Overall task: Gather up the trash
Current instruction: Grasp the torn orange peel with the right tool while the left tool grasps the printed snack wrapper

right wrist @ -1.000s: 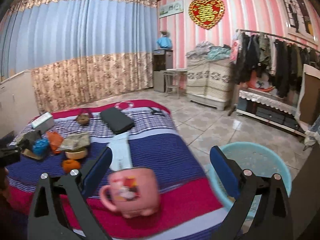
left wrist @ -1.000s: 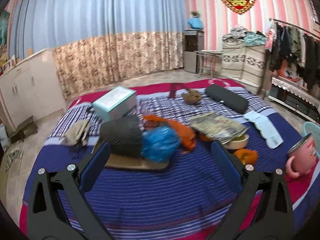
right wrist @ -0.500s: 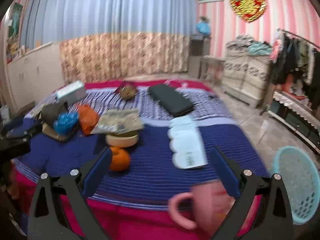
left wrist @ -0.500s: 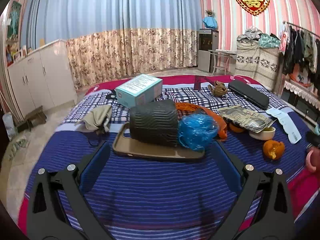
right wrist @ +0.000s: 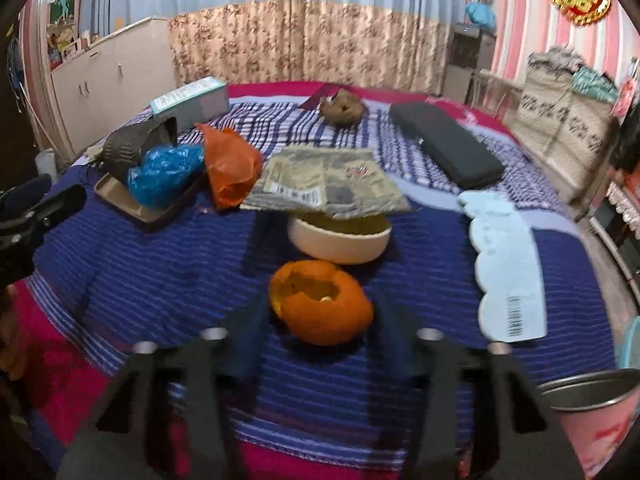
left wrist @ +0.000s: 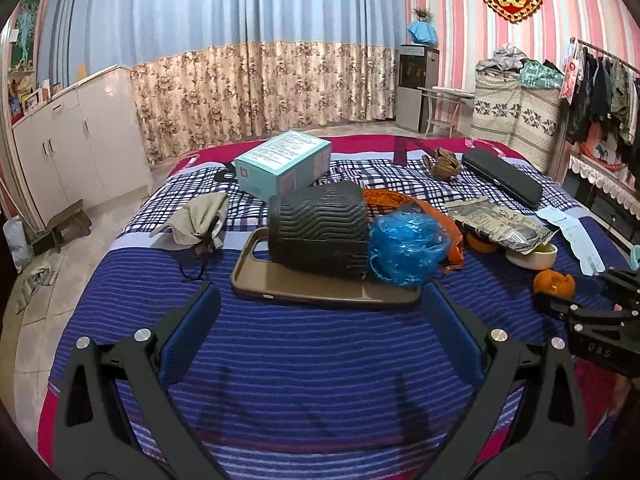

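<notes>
The right gripper (right wrist: 320, 312) sits low in the centre of the right wrist view, its jaws having just been closing in; they now stand narrow on either side of an orange peel (right wrist: 322, 302) that lies on the bed, and blur hides whether the pads actually press on it. Just above the peel in the frame is a cream bowl (right wrist: 340, 240), with a crumpled printed wrapper (right wrist: 324, 186) resting over its far rim. To the right lies a pale blue paper strip (right wrist: 506, 264) with a barcode, and at the lower right edge the rim of a pink mug (right wrist: 588, 390) shows.

The left gripper (left wrist: 320, 320) fills the bottom of the left wrist view with its jaws wide and nothing between them, hovering above the striped bedspread (left wrist: 304, 364). Just beyond its fingertips lies a brown tray (left wrist: 320, 288) carrying a dark ribbed container (left wrist: 318, 236) on its side and, touching that, a crumpled blue plastic bag (left wrist: 406, 244). An orange plastic bag (left wrist: 420, 208) lies behind the blue one. Further up the frame stands a teal box (left wrist: 284, 166), with a beige cloth (left wrist: 198, 222) to the left.
</notes>
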A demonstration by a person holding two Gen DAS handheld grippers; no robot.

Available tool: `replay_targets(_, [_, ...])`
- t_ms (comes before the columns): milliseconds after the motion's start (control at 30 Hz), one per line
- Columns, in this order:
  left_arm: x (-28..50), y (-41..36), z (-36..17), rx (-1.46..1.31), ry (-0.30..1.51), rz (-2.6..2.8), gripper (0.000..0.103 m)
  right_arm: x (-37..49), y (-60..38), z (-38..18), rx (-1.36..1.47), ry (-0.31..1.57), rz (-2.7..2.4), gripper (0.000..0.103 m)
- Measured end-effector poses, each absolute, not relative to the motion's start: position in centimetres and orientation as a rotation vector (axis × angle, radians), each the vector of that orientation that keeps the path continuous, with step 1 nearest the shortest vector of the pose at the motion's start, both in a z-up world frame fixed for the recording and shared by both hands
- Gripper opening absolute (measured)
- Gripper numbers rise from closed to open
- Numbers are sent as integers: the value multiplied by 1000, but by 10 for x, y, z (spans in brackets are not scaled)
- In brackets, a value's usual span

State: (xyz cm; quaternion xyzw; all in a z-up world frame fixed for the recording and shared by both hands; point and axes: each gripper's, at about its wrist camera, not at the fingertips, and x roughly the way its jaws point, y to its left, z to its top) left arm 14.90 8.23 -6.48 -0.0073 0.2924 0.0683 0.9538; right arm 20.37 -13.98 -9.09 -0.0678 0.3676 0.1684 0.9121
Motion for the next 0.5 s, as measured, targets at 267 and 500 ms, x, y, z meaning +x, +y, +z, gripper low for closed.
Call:
replay_targets(267, [156,50,-50,0,589,66,97,175,-175,-56,-79,648,319,29])
replay_targets(500, [178,7,-46,0,623,-29,97,146,-230,-14,-62,555,217,29])
